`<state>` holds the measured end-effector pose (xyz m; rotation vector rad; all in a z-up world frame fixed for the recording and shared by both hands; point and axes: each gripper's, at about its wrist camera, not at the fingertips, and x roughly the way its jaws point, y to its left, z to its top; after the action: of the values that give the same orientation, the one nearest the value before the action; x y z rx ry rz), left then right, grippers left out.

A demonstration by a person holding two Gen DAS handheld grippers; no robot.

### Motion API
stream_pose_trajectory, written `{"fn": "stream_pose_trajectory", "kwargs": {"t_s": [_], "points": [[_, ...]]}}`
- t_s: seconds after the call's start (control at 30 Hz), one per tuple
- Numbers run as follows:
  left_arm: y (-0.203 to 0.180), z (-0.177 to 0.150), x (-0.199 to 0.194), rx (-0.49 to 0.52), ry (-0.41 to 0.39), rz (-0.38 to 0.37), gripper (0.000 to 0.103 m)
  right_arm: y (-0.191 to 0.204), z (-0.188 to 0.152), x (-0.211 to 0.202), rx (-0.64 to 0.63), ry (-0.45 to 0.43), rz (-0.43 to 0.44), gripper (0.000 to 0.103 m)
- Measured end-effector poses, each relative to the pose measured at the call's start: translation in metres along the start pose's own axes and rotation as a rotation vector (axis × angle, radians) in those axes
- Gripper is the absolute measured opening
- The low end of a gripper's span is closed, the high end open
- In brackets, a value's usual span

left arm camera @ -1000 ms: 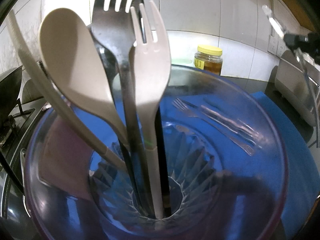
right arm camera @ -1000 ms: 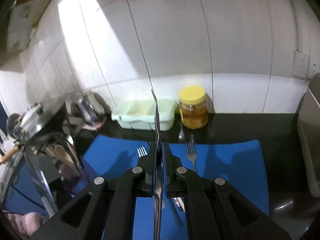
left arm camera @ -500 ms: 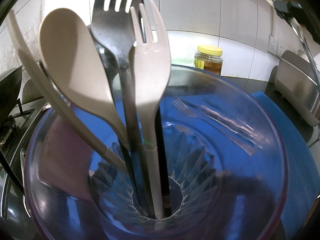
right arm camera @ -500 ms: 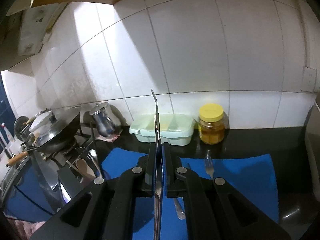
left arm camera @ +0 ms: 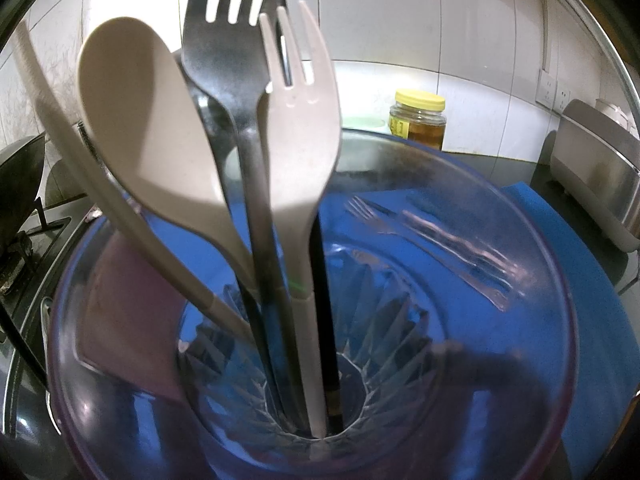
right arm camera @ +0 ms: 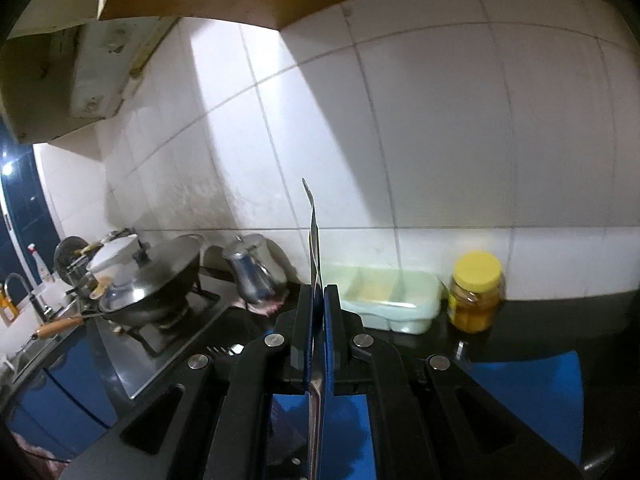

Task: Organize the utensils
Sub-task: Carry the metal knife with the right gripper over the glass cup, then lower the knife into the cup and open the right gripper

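In the left wrist view a clear glass cup [left arm camera: 532,280] fills the frame, and my left gripper [left arm camera: 304,344] is shut on it; its fingers [left arm camera: 120,320] show blurred through the glass walls. Standing in the cup are a beige spoon [left arm camera: 148,128], a metal fork [left arm camera: 224,48], a beige fork [left arm camera: 300,140], a thin beige handle [left arm camera: 80,152] and a black handle [left arm camera: 324,320]. Another metal fork [left arm camera: 420,240] lies on the blue mat [left arm camera: 580,280] behind the cup. My right gripper [right arm camera: 318,292] is shut on a metal knife [right arm camera: 313,232], seen edge-on and pointing up toward the tiled wall.
A yellow-lidded jar [right arm camera: 476,292] and a pale green box [right arm camera: 384,296] stand against the wall behind the blue mat [right arm camera: 520,392]. To the left are a steel pot [right arm camera: 252,276] and a lidded wok [right arm camera: 148,284] on the stove. A grey appliance [left arm camera: 596,168] stands at the right.
My right gripper has risen and tilted upward with the knife, so more wall and cabinet show, and it has left the left wrist view's top right corner. The left gripper and cup kept still.
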<state>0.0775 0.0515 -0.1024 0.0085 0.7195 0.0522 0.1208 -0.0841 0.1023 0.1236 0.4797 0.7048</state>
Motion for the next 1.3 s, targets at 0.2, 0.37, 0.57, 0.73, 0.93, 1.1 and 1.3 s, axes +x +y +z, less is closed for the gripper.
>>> {"fn": "stream_pose_trajectory", "kwargs": {"t_s": [0.2, 0.37, 0.57, 0.73, 0.93, 1.1, 1.3], "points": [[0.000, 0.000, 0.000, 0.001, 0.001, 0.003, 0.080, 0.014, 0.008, 0.012, -0.005, -0.059, 0.093, 0.006], [0.000, 0.000, 0.000, 0.001, 0.001, 0.002, 0.080, 0.017, 0.005, 0.037, 0.037, -0.049, 0.151, 0.006], [0.000, 0.000, 0.000, 0.001, 0.001, 0.002, 0.080, 0.009, -0.005, 0.059, 0.099, -0.027, 0.167, 0.006], [-0.001, 0.001, 0.001, 0.003, 0.002, 0.006, 0.079, 0.006, -0.013, 0.070, 0.106, -0.017, 0.168, 0.006], [-0.002, 0.001, 0.001, 0.004, 0.003, 0.006, 0.079, 0.012, -0.024, 0.079, 0.063, 0.009, 0.162, 0.006], [-0.002, 0.001, 0.001, 0.004, 0.003, 0.007, 0.079, 0.013, -0.037, 0.080, 0.032, 0.085, 0.196, 0.006], [-0.002, 0.001, 0.001, 0.004, 0.003, 0.007, 0.079, 0.005, -0.055, 0.079, 0.023, 0.186, 0.232, 0.007]]}}
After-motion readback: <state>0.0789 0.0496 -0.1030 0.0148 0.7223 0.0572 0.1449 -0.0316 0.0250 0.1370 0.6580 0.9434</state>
